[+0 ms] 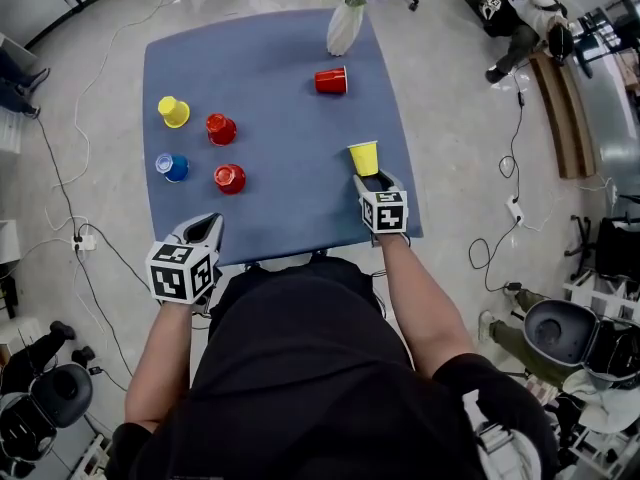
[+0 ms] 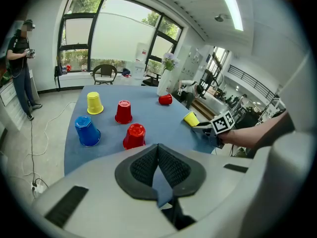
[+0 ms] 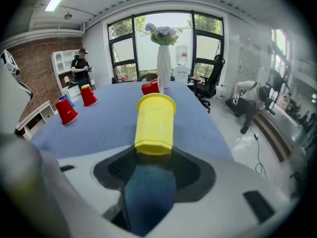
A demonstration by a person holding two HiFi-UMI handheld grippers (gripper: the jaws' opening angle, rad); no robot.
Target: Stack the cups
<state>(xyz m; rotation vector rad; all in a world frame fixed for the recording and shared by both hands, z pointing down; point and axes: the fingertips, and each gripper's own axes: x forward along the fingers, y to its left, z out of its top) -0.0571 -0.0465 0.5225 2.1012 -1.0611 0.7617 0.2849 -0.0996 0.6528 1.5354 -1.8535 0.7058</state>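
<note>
A yellow cup stands mouth up near the right edge of the blue table. My right gripper is right behind it, open, its wide jaws flanking the cup's base without pressing on it. Left of centre stand an upside-down yellow cup, two red cups and a blue cup. Another red cup lies on its side near the back. My left gripper is shut and empty, off the table's near left corner.
A white vase with flowers stands at the table's far edge, just behind the tipped red cup. Cables trail on the floor to the left and right of the table. Office chairs and people are farther off in the room.
</note>
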